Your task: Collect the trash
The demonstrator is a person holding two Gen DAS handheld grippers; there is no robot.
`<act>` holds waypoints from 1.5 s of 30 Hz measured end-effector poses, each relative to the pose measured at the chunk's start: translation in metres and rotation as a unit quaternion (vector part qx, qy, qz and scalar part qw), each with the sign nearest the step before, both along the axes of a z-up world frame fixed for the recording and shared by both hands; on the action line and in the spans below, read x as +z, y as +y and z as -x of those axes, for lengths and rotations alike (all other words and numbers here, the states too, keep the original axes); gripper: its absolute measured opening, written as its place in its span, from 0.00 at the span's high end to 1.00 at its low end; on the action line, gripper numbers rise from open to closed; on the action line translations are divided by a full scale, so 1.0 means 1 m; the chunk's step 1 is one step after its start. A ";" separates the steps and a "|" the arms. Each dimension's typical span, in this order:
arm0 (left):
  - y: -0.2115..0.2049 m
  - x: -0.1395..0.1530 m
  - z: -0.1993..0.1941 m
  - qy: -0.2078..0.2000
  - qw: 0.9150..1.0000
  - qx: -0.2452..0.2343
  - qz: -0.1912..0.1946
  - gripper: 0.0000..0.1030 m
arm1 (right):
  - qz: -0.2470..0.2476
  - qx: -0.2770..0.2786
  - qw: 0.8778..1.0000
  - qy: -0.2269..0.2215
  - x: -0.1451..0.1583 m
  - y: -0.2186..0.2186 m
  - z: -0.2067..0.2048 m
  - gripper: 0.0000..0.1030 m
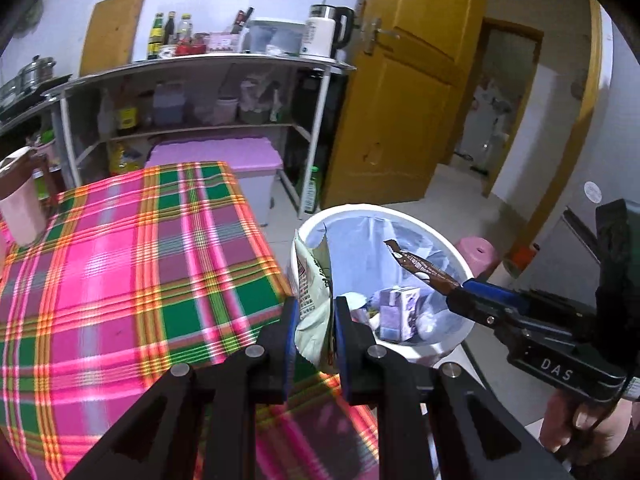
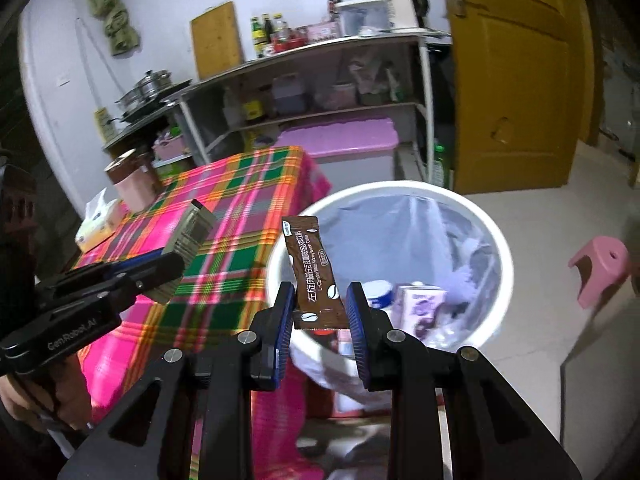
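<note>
My left gripper [image 1: 314,312] is shut on a pale green crumpled wrapper [image 1: 314,292] at the table's right edge, beside the white trash bin [image 1: 400,212]. It also shows in the right wrist view [image 2: 176,264] with the wrapper [image 2: 188,240]. My right gripper [image 2: 320,308] is shut on a brown coffee sachet [image 2: 314,276] and holds it over the near rim of the bin [image 2: 500,248]. It shows in the left wrist view [image 1: 456,290] with the sachet [image 1: 420,266] over the bin. A purple carton [image 1: 398,312] and other rubbish lie in the bin.
The table has a pink and green plaid cloth [image 1: 132,264]. A pink jug [image 1: 20,200] and a tissue pack [image 2: 96,224] stand on it. A shelf unit [image 1: 192,92], a purple-lidded box [image 1: 216,156], a yellow door [image 1: 404,80] and a pink stool [image 2: 600,268] stand around.
</note>
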State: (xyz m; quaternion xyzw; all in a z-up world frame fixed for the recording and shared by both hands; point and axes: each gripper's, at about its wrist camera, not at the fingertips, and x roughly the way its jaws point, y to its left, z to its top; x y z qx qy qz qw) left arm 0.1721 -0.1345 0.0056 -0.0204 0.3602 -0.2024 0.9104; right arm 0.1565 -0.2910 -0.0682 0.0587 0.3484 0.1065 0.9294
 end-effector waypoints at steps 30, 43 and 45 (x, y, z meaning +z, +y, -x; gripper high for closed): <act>-0.069 -0.044 -0.065 0.057 0.997 -0.058 0.001 0.81 | -0.005 -0.057 0.997 0.053 -0.038 -0.049 -0.037 0.73; -0.054 -0.030 -0.038 0.043 0.998 -0.052 0.009 0.81 | 0.001 -0.046 0.999 0.030 -0.019 -0.032 -0.012 0.73; -0.050 -0.025 -0.030 0.038 0.998 -0.051 0.009 0.81 | 0.004 -0.042 0.999 0.024 -0.016 -0.027 -0.006 0.73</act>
